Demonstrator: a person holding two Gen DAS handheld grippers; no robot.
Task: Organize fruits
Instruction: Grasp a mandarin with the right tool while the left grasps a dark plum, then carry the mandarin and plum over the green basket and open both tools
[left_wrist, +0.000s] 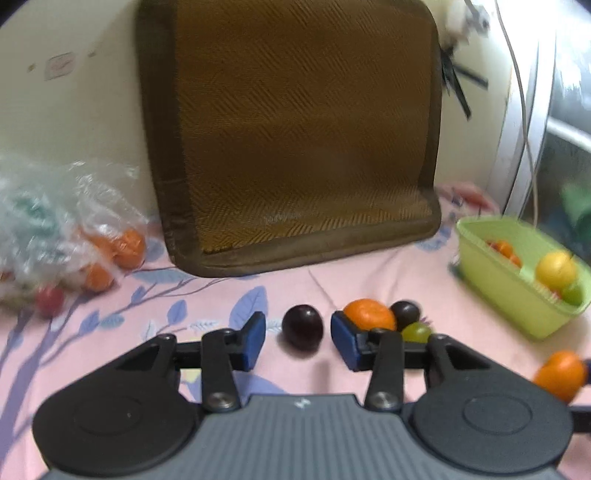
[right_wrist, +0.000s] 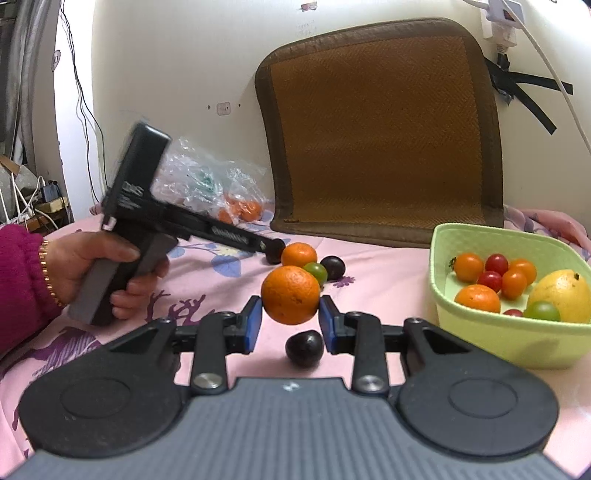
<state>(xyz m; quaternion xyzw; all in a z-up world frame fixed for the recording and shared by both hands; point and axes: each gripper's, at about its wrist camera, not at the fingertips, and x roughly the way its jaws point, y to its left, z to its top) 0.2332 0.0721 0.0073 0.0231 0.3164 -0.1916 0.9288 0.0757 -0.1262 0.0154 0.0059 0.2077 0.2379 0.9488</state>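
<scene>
Right hand-held gripper: blue pads pinching an orange, lifted above the pink bedsheet; a dark plum lies below it. Left hand-held gripper: spread, a dark plum between the fingers, untouched. Green basket at right holds tomatoes, oranges and a mango.

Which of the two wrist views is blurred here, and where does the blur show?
Left wrist view: smeared toward the edges, worst on the light green plastic tub and the clear plastic bag of fruit; the dark purple plum between the open left gripper is fairly sharp. Right wrist view: crisp overall, the orange mandarin in the right gripper included; only the other handheld gripper's black body streaks.
</scene>
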